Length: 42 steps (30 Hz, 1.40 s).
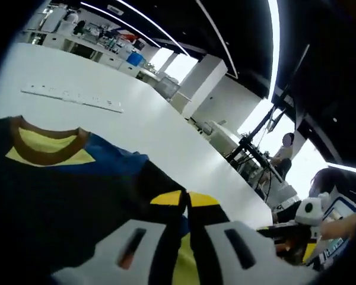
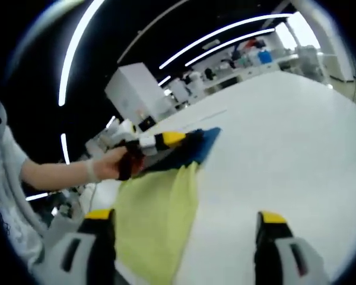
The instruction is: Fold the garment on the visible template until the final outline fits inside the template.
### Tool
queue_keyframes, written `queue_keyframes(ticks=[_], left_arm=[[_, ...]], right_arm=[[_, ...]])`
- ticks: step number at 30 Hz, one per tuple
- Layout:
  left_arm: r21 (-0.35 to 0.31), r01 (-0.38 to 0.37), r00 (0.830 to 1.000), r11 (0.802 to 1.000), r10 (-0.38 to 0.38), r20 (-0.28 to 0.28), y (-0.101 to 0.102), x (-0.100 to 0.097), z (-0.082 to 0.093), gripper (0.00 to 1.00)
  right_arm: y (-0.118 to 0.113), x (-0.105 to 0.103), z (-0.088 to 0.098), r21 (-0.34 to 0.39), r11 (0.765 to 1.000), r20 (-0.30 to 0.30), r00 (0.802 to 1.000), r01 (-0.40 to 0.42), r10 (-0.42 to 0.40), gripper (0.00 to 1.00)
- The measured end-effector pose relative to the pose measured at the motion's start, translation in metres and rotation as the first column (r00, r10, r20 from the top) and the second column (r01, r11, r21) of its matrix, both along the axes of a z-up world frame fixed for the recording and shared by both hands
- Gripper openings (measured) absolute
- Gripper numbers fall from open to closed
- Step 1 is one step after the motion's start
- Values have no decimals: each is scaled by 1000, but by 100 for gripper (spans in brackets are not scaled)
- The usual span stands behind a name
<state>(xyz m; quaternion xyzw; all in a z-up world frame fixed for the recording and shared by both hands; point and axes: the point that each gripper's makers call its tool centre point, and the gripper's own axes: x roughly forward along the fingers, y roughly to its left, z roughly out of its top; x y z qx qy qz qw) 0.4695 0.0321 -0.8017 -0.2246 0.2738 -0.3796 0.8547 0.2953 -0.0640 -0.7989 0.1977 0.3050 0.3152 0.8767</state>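
- A large white table (image 1: 136, 113) runs through both views, with a lab-like room of benches, ceiling light strips and a white pillar behind it; a pale strip (image 1: 71, 97) lies flat at the upper left of the left gripper view.
- The garment (image 1: 65, 190), dark with a blue shoulder, yellow panels and a brown collar, spreads across the lower left of the left gripper view.
- The left gripper (image 1: 187, 237) sits at the bottom centre of its view, jaws close together with dark and yellow cloth pinched between them.
- In the right gripper view, a yellow fold hangs at lower centre, held up by the other gripper and a hand (image 2: 110, 163) at middle left.
- The right gripper (image 2: 184, 234) stands wide apart, holding nothing.
- I cannot make out a template outline, so folding seems mid-way: one lifted edge, no finished shape yet.
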Motion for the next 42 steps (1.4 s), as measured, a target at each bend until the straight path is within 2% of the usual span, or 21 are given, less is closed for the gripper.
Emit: queue_keyframes(ticks=[2, 10, 15, 17, 21, 25, 28, 31, 34, 37, 42], left_arm=[[23, 18, 1000, 1000, -18, 2, -2, -3, -3, 0], [31, 33, 999, 999, -33, -1, -4, -6, -6, 0], [27, 66, 997, 997, -68, 47, -10, -12, 2, 2], [43, 75, 995, 996, -78, 62, -10, -11, 1, 10], [87, 75, 993, 993, -83, 87, -5, -12, -1, 37], [105, 123, 985, 987, -134, 105, -4, -16, 0, 52], [146, 154, 975, 977, -175, 137, 0, -22, 0, 67], [161, 173, 973, 972, -194, 126, 4, -25, -2, 79], [173, 164, 975, 971, -186, 120, 9, -25, -2, 95], [179, 162, 974, 970, -187, 128, 14, -27, 0, 99], [203, 179, 968, 963, -210, 140, 21, -31, 7, 99]], right_arm=[[-1, 1, 1, 3, 1000, 3, 1000, 5, -5, 99], [0, 1, 0, 4, 1000, -3, 1000, 5, -5, 98], [4, 3, 4, 9, 1000, 3, 1000, 1, -1, 98], [7, 3, 6, 6, 1000, 8, 1000, -3, 3, 98], [8, 4, 8, 8, 1000, 8, 1000, -4, 4, 98], [8, 3, 7, 4, 1000, 6, 1000, -8, 8, 98], [6, 3, 8, 4, 1000, 10, 1000, -7, 7, 98], [7, 3, 10, 9, 1000, 12, 1000, -8, 8, 98], [6, 4, 10, 1, 1000, 16, 1000, -12, 12, 98], [7, 5, 12, -3, 1000, 22, 1000, -17, 17, 99], [14, 7, 18, -12, 999, 31, 999, -34, 35, 98]])
